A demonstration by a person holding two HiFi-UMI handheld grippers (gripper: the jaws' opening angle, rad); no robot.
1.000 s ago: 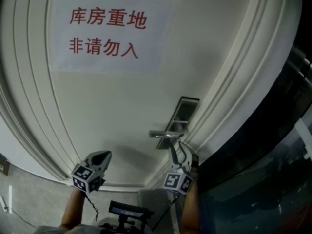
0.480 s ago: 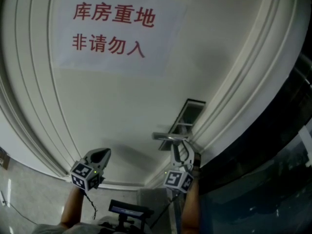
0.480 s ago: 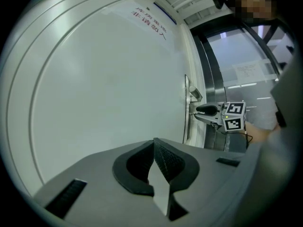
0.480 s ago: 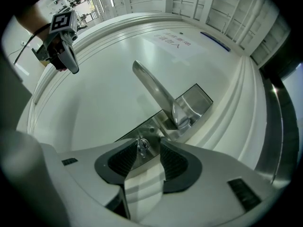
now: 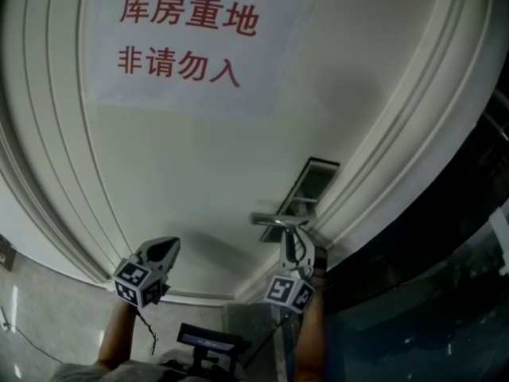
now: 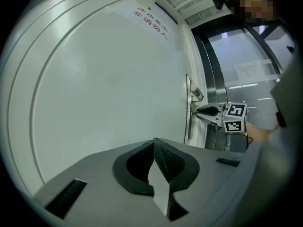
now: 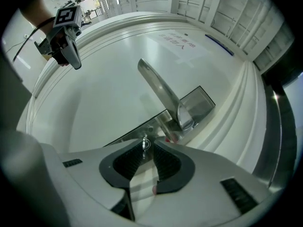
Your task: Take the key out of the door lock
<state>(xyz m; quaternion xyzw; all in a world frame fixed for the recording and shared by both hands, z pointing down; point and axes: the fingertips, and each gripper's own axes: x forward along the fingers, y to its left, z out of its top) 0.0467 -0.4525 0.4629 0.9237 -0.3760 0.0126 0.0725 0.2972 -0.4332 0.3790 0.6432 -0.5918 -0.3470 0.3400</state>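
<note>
- Head view: the white door [image 5: 199, 173] fills the frame, with a paper sign [image 5: 191, 46] high on it. The door handle [image 5: 274, 219] and its lock plate [image 5: 308, 183] sit near the right edge. The right gripper [image 5: 292, 241] reaches up with its tips just under the handle. The left gripper [image 5: 165, 245] hangs well apart from the lock, beside the bare door panel. The key is too small to make out here.
- Left gripper view: the left gripper [image 6: 154, 143] has its jaws pressed together with nothing between them and points at plain door. Farther off, the right gripper [image 6: 199, 111] has its nose against the lock area.
- Right gripper view: the right gripper [image 7: 147, 148] has its jaws at a narrow gap. The key [image 7: 144, 144] stands in the lock below the door handle [image 7: 161, 91], its head between the jaw tips. It looks to touch one pad while a sliver of gap shows at the other, so a firm pinch is not evident.
- Progress, as a judgement: the approach and lining up look done. Closing fully on the key's head and drawing it straight out of the lock remain, and the left gripper has no part so far.
</note>
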